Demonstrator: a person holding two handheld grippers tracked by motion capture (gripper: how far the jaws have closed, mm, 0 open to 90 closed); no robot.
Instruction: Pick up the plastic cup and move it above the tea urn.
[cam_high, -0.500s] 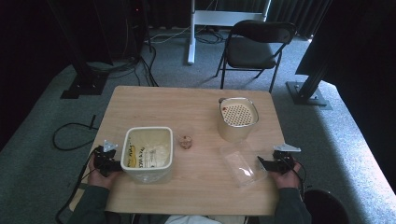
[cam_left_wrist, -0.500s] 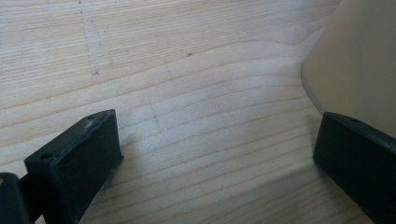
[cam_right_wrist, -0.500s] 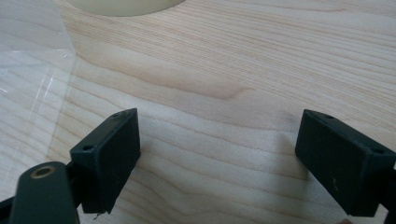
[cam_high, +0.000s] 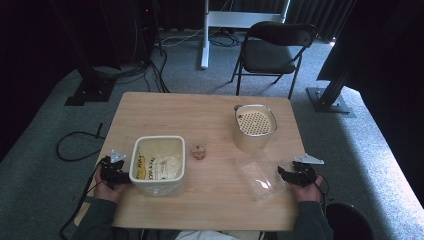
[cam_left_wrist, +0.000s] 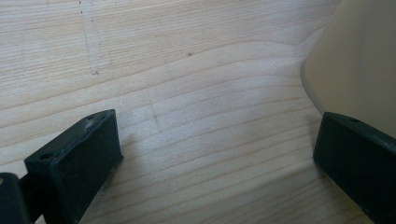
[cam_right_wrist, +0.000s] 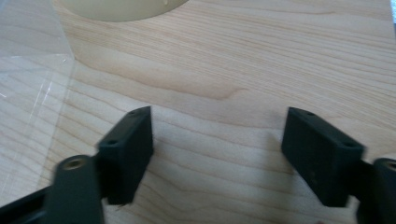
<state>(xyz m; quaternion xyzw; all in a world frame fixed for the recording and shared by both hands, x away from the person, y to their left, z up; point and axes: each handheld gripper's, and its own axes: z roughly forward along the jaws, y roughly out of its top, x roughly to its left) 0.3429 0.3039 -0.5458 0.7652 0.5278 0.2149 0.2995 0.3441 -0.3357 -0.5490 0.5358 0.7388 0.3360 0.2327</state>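
the cream tub (cam_high: 159, 166) sits on the near left part of the bench (cam_high: 210, 112), with paper and clear wrapping inside it. the left gripper (cam_high: 121, 176) lies just beside the tub's left wall, low over the wood. from above its fingers are too small to read, but the left gripper view shows them spread wide with bare wood between them, the tub's pale wall (cam_left_wrist: 359, 65) rising just behind the right-hand finger (cam_left_wrist: 359, 163); whether that finger touches the wall i cannot tell.

the clear plastic lid (cam_high: 256, 176) lies flat on the near right part of the bench, and the right gripper (cam_high: 286, 174) points at its right edge from just beside it. the right gripper view shows what the high view cannot: its fingers stand apart, nothing between them but wood grain, the lid's edge (cam_right_wrist: 32, 84) off to the left of them, not between them.

between tub and lid stands a small clear cup (cam_high: 199, 151) with something reddish brown in it. farther back on the right is a cream container (cam_high: 254, 127) topped with a perforated insert; its base shows as a pale curve (cam_right_wrist: 121, 8) at the top of the right gripper view. beyond the bench stands a black folding chair (cam_high: 272, 47) on grey carpet.

compared with half a second ago, both grippers and every item on the bench lie in the same places.
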